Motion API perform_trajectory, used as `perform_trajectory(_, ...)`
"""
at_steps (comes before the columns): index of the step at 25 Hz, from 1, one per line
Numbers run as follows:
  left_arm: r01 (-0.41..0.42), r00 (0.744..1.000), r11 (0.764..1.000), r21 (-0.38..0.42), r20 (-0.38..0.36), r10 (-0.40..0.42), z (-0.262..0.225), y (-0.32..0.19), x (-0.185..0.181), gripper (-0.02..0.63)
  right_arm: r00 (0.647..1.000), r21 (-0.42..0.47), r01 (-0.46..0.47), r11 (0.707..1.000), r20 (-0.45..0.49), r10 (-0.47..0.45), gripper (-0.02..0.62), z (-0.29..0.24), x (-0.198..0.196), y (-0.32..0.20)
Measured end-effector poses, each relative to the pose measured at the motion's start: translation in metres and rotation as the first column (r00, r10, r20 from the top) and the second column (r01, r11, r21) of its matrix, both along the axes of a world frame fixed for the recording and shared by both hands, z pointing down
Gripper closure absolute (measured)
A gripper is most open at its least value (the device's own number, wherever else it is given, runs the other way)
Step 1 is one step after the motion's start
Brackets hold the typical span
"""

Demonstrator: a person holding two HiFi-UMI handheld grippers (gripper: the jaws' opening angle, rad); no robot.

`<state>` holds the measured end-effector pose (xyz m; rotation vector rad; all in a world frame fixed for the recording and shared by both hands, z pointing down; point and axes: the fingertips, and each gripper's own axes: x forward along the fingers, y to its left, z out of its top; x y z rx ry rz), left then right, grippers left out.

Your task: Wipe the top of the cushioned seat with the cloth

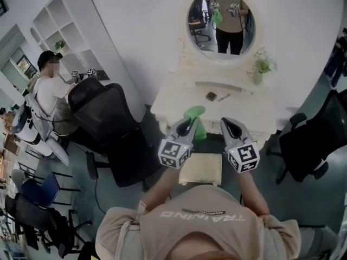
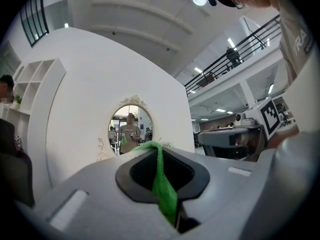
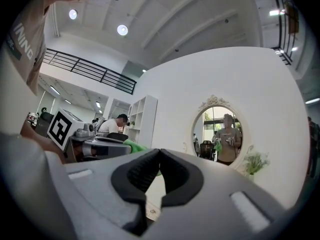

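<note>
Two grippers are held side by side above the seat. The left gripper [image 1: 187, 123] has its black ribbed jaws pinched tight on a bright green, soft-woven cloth [image 1: 195, 118]. In the left gripper view the cloth [image 2: 163, 184] runs as a narrow folded strip down the seam between the jaws. The right gripper [image 1: 231, 124] has its jaws pressed together at the tips with nothing between them, as its own view [image 3: 160, 153] shows.

Below and between the two lies the square, pale-gold cushioned seat [image 1: 200, 169]; the cloth hangs above its far edge, apart from it. Black-and-white square markers cover each gripper's cube. The person's beige shirt [image 1: 203, 221] reads "TRAINING"; a smaller line above it is too small to read. Beyond stands a white dressing table [image 1: 179, 99] under an oval ornate-framed mirror [image 1: 220, 21].
</note>
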<state>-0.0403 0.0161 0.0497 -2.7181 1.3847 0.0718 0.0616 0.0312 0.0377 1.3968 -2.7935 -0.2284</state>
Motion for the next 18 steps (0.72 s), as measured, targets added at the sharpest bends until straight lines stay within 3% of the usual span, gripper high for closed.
perform_trajectory(8, -0.009, 1.000, 1.000, 0.006, 0.012, 0.009, -0.001, -0.002, 0.011, 0.581, 0.999, -0.007, 0.040, 0.999, -0.002, -0.040, 0.591, 0.004, -0.006, 0.001)
perform_trajectory(18, 0.017, 1.000, 1.000, -0.002, 0.020, -0.017, -0.001, 0.002, 0.003, 0.581, 0.999, -0.032, 0.018, 0.999, 0.035, -0.017, 0.592, 0.010, 0.011, -0.005)
